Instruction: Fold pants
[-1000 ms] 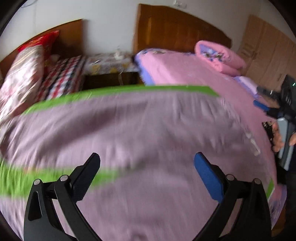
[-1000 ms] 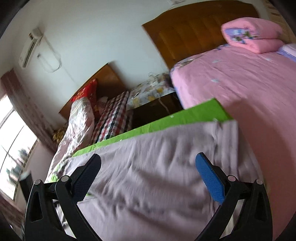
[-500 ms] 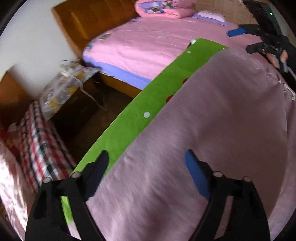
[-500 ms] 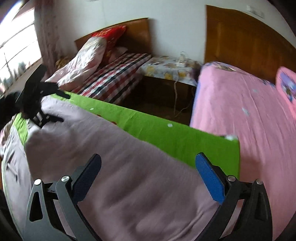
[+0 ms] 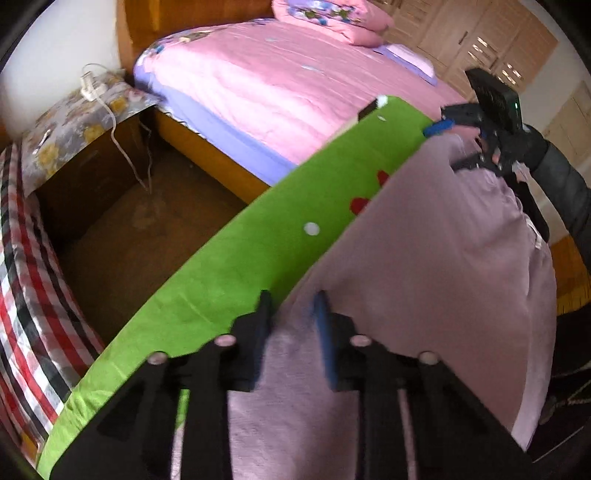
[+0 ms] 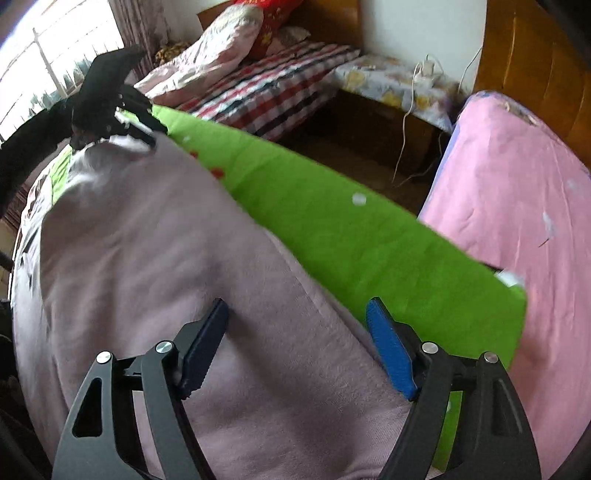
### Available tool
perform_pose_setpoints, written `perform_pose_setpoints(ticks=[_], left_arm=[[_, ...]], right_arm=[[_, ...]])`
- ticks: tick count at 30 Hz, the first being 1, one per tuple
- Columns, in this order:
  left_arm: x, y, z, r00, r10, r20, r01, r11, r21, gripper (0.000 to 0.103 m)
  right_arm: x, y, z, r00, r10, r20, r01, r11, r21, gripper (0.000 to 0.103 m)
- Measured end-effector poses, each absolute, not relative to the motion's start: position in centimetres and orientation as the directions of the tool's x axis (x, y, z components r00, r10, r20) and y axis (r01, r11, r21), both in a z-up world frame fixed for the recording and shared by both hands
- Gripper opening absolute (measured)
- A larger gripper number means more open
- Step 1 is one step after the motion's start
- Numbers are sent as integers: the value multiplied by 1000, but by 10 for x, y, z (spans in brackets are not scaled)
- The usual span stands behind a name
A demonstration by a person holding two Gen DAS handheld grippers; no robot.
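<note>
The pale lilac pants [image 5: 436,258] lie spread along a green board [image 5: 258,254]. In the left wrist view my left gripper [image 5: 293,310] is nearly shut, its jaws pinching the pants' edge next to the green strip. My right gripper [image 5: 454,144] shows at the pants' far end. In the right wrist view the pants [image 6: 147,251] fill the left half, and my right gripper [image 6: 297,317] is open, its fingers straddling the pants' edge by the green board [image 6: 351,236]. The left gripper [image 6: 122,118] shows far off at the other end.
A pink bed [image 5: 288,77] stands beyond the board, with a folded pink quilt [image 5: 328,16]. A bedside table [image 5: 81,122] with a charger cable sits between it and a checked bed [image 6: 273,88]. Bare brown floor [image 5: 140,236] lies beside the board.
My left gripper has closed from wide open onto the pants' edge. My right gripper has narrowed somewhat and sits lower on the pants' edge. Both views swung round along the board.
</note>
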State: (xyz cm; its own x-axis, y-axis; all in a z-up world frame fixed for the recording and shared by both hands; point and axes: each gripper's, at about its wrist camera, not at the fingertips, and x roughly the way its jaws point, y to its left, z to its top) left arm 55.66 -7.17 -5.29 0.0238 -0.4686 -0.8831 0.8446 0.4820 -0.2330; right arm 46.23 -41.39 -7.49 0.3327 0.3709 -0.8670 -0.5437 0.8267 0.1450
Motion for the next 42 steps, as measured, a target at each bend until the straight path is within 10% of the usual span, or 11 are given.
perform_pose_setpoints(ticks=[5,9,17,27,38,41,42], left_arm=[[543,-79,-48,108,-405,-908,855,504,-123,10],[520,-86,-41,213,-327,-921,851,525,11,5],[420,-80,45,560,-261,-786,757,546,359,5],[176,-36,108,762,-350,-544,639,536,551,5],[82,-9,-21,645,-375,-666,678,683,271,6],[85,1,-14,615,-435,-658,659,742,125,16],[83,6,-10,616,-455,-643,644,761,79,33]], right_arm=[[458,-413,-77,355,386,-852,-557,819,138,77],[445,-395,-64,383,330,-863,-563,824,66,14],[342,-352,9,694,119,-710,-445,846,-294,13],[127,-301,37,869,84,-488,-308,863,-400,13],[47,-283,-85,731,92,-676,-308,929,-206,21],[39,-290,-78,726,129,-675,-289,949,-129,59],[33,-295,-73,731,151,-666,-276,957,-85,79]])
